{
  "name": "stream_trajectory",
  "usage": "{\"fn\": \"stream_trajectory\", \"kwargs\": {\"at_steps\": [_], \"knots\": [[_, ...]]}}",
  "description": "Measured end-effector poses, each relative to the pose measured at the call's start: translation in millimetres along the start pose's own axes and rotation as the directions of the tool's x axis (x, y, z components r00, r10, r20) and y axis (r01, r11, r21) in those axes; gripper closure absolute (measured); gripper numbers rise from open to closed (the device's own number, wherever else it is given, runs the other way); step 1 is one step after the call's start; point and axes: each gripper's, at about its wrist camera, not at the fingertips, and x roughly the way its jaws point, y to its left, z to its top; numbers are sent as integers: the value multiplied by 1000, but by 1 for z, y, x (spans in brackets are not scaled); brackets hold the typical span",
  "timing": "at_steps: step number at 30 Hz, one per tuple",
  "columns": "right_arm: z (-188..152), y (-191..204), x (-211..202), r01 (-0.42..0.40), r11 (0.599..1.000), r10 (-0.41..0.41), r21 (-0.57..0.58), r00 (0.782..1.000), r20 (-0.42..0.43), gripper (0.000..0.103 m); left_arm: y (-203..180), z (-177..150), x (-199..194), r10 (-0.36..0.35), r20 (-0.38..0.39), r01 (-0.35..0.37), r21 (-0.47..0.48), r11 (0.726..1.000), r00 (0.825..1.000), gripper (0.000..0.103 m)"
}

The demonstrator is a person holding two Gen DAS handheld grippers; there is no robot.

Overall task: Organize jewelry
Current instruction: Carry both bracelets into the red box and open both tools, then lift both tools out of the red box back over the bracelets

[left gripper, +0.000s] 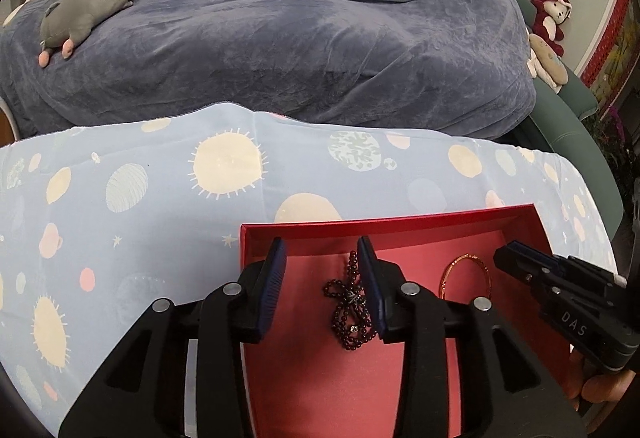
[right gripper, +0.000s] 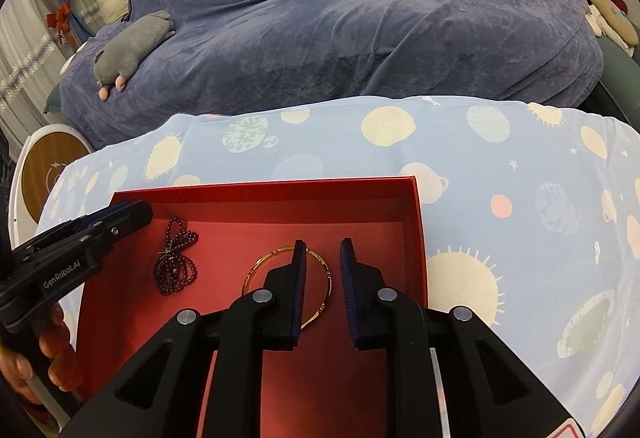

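Note:
A red box (left gripper: 384, 224) (right gripper: 416, 238) stands open on the table. Inside it lie a dark beaded necklace (left gripper: 349, 312) (right gripper: 176, 262) and a gold bangle (left gripper: 466, 274) (right gripper: 256, 270). My left gripper (left gripper: 323, 252) is open and empty above the box's left part, the necklace lying beside its right finger. My right gripper (right gripper: 323, 252) is open and empty above the bangle, its left finger covering part of the ring. The right gripper also shows in the left wrist view (left gripper: 516, 258), and the left one in the right wrist view (right gripper: 128, 214).
The table wears a light blue cloth with planet prints (left gripper: 140, 198) (right gripper: 520, 178). Behind it is a sofa under a blue-grey blanket (left gripper: 300, 30) with a grey plush toy (left gripper: 88, 10) (right gripper: 132, 46). Red and white plush toys (left gripper: 550, 18) sit at the right.

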Motion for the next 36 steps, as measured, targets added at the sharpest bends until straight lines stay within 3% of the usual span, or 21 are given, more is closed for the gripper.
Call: {"fn": "stream_trajectory", "kwargs": {"at_steps": [5, 14, 19, 27, 36], "knots": [[1, 4, -17, 7, 1000, -7, -6, 1000, 25, 80, -3, 0, -20, 18, 32, -17, -18, 1000, 999, 68], [-32, 17, -97, 28, 997, -21, -70, 996, 90, 72, -7, -30, -107, 18, 96, -16, -27, 1000, 995, 68], [-80, 20, -140, 39, 995, -32, -87, 995, 89, 72, -17, -71, -150, 39, 95, -38, -4, 999, 995, 67], [-169, 19, -177, 58, 995, -56, -82, 998, 26, 71, -31, -156, -189, 24, 33, -24, -10, 1000, 999, 67], [-245, 15, -194, 81, 996, -83, -45, 996, -28, 71, -43, -244, -196, 33, -63, -34, -9, 999, 997, 53]]}}
